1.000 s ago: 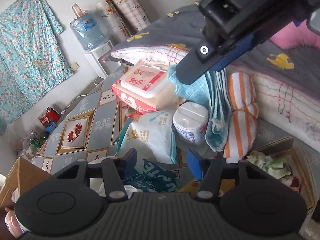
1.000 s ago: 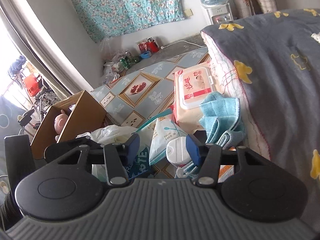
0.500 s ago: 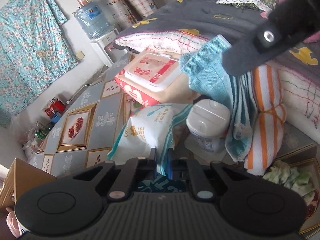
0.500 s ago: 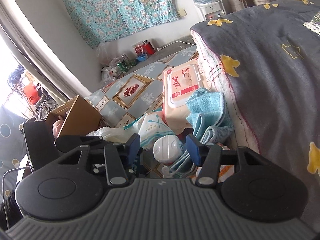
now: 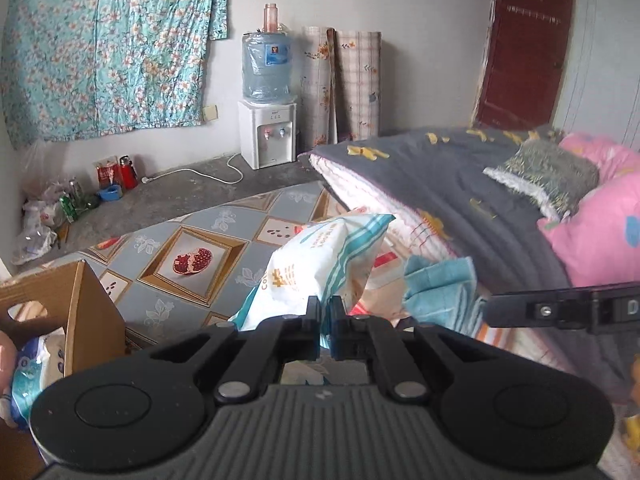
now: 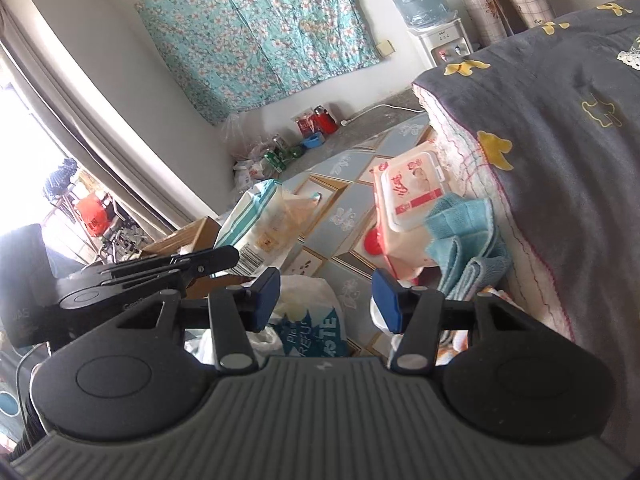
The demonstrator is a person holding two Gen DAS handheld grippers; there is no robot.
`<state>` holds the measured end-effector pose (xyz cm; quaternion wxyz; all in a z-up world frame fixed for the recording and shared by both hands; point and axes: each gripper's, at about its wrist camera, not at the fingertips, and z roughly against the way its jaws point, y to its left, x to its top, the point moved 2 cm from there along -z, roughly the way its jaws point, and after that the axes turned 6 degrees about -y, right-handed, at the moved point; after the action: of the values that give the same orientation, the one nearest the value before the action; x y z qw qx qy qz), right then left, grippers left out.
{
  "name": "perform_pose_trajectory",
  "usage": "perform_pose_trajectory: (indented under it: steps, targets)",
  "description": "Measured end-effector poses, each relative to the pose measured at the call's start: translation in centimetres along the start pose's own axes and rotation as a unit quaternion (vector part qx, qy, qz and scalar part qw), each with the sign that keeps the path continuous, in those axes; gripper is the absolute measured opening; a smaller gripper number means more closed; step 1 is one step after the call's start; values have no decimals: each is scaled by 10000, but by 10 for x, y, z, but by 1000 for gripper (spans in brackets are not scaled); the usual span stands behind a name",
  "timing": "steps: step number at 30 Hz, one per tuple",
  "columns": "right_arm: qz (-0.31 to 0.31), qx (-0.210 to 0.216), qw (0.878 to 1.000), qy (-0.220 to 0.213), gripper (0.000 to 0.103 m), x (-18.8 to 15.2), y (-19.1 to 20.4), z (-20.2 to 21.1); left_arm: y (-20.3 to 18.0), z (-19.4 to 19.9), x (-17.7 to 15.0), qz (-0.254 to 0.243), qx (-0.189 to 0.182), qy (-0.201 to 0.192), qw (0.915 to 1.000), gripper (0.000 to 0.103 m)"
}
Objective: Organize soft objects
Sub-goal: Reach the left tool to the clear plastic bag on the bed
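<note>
My left gripper [image 5: 325, 312] is shut on the lower edge of a white soft pack with teal stripes and orange print [image 5: 320, 264]. The pack hangs in the air above the patterned floor mat [image 5: 192, 256]. The right wrist view shows the same pack [image 6: 256, 220] held up at the left. My right gripper [image 6: 326, 300] stands open with nothing between its blue pads, above a white plastic bag with blue print [image 6: 308, 322]. A pink wet-wipes pack [image 6: 408, 188] and a folded blue towel [image 6: 464, 232] lie against the bed's side.
An open cardboard box [image 5: 80, 312] with soft items inside stands at the left. The bed with a grey blanket [image 5: 460, 176] and pink pillows [image 5: 600, 236] fills the right. A water dispenser [image 5: 266, 136] and bottles [image 5: 120, 176] stand by the far wall.
My left gripper has shut on the white pack and lifted it off the pile, rolling upright as it rose. The right gripper has shifted slightly and stays open.
</note>
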<state>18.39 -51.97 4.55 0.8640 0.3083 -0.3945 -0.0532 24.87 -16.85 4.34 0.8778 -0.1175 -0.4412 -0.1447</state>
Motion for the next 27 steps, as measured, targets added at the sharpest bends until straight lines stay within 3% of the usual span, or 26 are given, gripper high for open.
perform_pose_trajectory:
  steps: [4,7,11,15,18,23,27]
  targets:
    - [-81,302,9994,-170,50,3,21,8,12,41,-5,685,-572,-117,9959,5]
    - [-106,551,9983,-149,47,0,40,9,25,64,-20,1197,-791,-153,9895,5]
    - [51,768,9970,43,31,-13,70,-4,50,80,-56,1977,-1082,15,9743,5]
    - [285,968,9941,389,21,-32,107,-36,71,90,-93,2438,-1053,23,9641,4]
    - [353,1150,9910,589,20,-43,131,-59,89,99,-108,2696,-896,-45,9588,5]
    - [551,1333,9862,818,21,-55,169,-85,105,110,-112,2631,-617,-82,9627,13]
    - [437,1491,9823,1043,23,-58,182,-103,107,114,-111,2408,-538,-67,9690,33]
